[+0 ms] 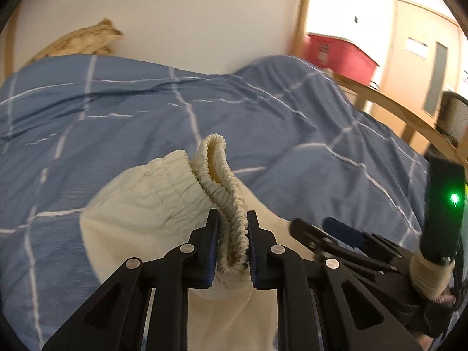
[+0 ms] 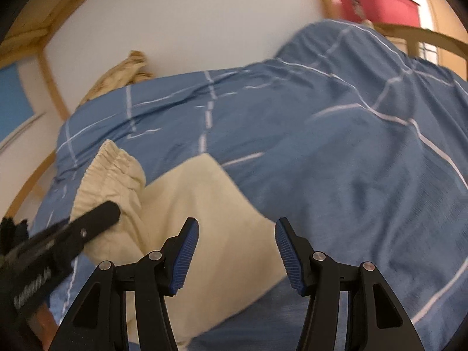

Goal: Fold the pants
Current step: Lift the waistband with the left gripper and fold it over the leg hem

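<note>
Cream pants (image 1: 140, 204) lie on a blue checked duvet (image 1: 263, 111). My left gripper (image 1: 233, 219) is shut on their bunched elastic waistband (image 1: 222, 181), which stands up between the blue pads. The right gripper (image 1: 318, 228) shows at the lower right of the left wrist view, beside the cloth. In the right wrist view the right gripper (image 2: 237, 225) stands open above a flat part of the pants (image 2: 199, 204), with nothing pressed between its pads. The left gripper (image 2: 108, 207) reaches in from the left at the gathered waistband (image 2: 111, 161).
A tan crumpled cloth (image 1: 84, 41) lies by the white wall at the far side of the bed. A wooden bed rail (image 1: 409, 114) curves along the right. Beyond it stand a red box (image 1: 342, 55) and a door (image 1: 424, 58).
</note>
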The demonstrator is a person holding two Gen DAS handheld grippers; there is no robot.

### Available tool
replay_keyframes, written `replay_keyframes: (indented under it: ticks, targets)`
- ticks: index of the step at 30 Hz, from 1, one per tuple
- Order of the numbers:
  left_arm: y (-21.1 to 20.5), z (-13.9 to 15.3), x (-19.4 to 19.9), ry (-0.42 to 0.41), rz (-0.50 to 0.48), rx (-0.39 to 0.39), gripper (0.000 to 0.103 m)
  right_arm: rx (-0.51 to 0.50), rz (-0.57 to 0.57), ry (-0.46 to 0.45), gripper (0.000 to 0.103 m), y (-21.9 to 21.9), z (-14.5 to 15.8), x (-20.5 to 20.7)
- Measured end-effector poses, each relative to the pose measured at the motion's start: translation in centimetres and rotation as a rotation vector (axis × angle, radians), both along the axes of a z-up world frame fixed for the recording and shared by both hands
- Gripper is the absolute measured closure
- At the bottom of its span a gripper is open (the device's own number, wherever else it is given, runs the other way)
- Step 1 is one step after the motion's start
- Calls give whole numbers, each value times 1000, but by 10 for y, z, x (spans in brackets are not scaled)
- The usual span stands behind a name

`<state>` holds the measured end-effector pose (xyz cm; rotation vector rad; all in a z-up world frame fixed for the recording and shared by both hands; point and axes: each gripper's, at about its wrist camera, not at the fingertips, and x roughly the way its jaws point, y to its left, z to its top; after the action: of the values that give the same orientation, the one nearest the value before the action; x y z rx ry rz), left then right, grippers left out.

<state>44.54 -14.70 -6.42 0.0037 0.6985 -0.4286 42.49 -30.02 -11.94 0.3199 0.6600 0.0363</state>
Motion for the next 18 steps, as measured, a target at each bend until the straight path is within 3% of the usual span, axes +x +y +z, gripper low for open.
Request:
replay_keyframes:
  ticks: [3,6,8,10,14,18]
  targets:
    - [-9,-11,3,30,-54,-8,82,-3,-29,17,47,-9,-2,-1]
    - [-2,-13,1,60,-80,-72,69,-14,-56,28,47,-13,-4,-1]
    - [7,-6,-10,31,-62,-82,59,-21,-67,34,47,-14,-5,0]
    - [17,0,-26,-1,9,-35,49,-21,-76,30,47,-17,-4,1]
    - [42,-9,-64,-4,106,23,46,-15,-53,-12,47,-13,5,-4]
    - [55,-38,-79,32,124,54,46,12,45,-64,47,1,11,-9]
